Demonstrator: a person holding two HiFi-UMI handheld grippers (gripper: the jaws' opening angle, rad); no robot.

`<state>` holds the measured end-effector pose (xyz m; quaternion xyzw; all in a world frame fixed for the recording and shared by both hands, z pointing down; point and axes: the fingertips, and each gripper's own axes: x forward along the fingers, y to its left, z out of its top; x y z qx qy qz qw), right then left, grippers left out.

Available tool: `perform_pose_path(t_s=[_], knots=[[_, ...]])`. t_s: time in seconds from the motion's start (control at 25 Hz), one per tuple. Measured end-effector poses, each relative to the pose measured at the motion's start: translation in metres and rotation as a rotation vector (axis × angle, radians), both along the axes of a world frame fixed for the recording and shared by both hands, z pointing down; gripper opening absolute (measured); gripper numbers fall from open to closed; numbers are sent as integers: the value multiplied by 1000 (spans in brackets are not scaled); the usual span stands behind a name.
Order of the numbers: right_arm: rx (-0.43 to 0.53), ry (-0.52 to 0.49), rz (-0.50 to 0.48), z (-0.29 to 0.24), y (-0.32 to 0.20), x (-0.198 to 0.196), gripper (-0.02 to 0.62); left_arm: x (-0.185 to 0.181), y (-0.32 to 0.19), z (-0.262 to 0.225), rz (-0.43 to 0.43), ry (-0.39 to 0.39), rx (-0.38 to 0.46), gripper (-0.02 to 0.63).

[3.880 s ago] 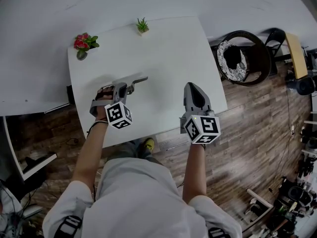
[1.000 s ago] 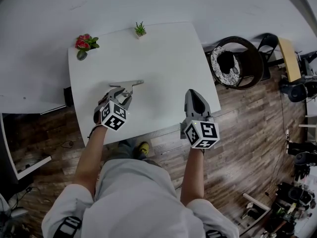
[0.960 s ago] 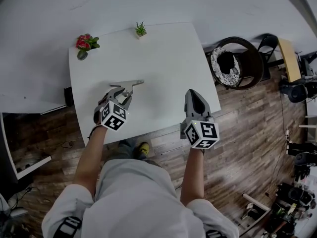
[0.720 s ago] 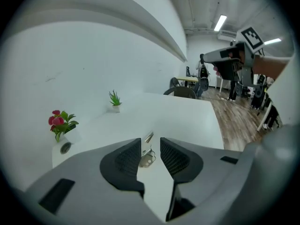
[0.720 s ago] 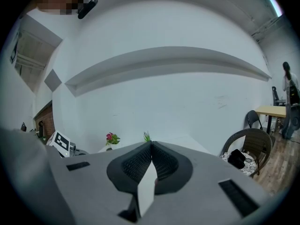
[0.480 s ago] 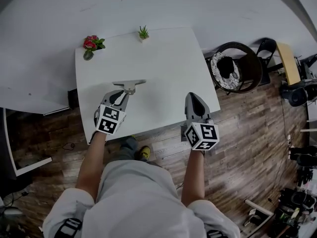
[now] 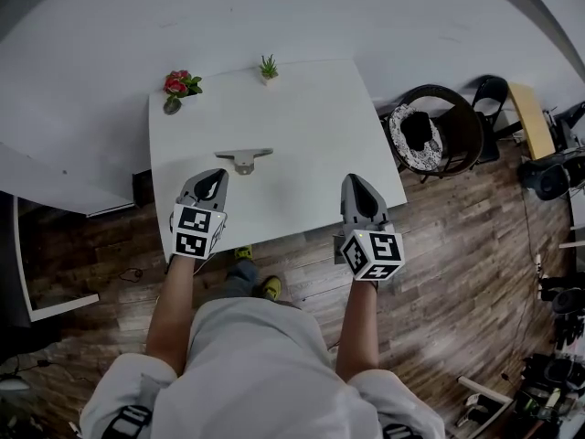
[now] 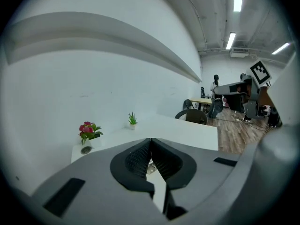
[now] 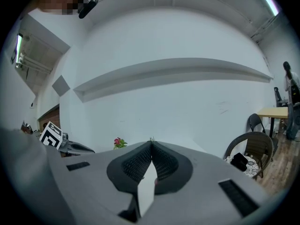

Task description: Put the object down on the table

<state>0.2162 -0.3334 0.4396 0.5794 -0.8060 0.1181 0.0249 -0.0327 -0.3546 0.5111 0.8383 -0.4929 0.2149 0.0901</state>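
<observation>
Since the grey T-shaped tool [image 7: 242, 158] lies flat mid-way across the white table [image 7: 311, 108], while the left gripper [image 7: 216, 175], jaws just closed on nothing, and the right gripper [image 7: 356, 180], likewise pinched empty, hover at that table's near edge, placement looks done; only withdrawal remains.

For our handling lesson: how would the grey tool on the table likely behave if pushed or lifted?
The grey tool looks rigid, so it should keep its shape when lifted. It lies flat on the table, so a push would probably slide it, not roll it; pushed off-centre, its long bar may swing round.
</observation>
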Motion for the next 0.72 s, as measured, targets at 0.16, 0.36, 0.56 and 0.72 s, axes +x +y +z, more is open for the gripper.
perform_pose_path(t_s=[0.16, 0.36, 0.56, 0.72], knots=[[0, 0, -6, -2, 13, -1, 6, -4, 13, -20, -19, 18, 42, 20], [9, -4, -23, -6, 31, -9, 6, -14, 32, -48, -47, 48, 102, 20], [22, 0, -36, -10, 46, -17, 6, -28, 48, -69, -76, 60, 151, 20], [29, 0, -44, -11, 59, -21, 6, -39, 64, -78, -92, 57, 179, 20]])
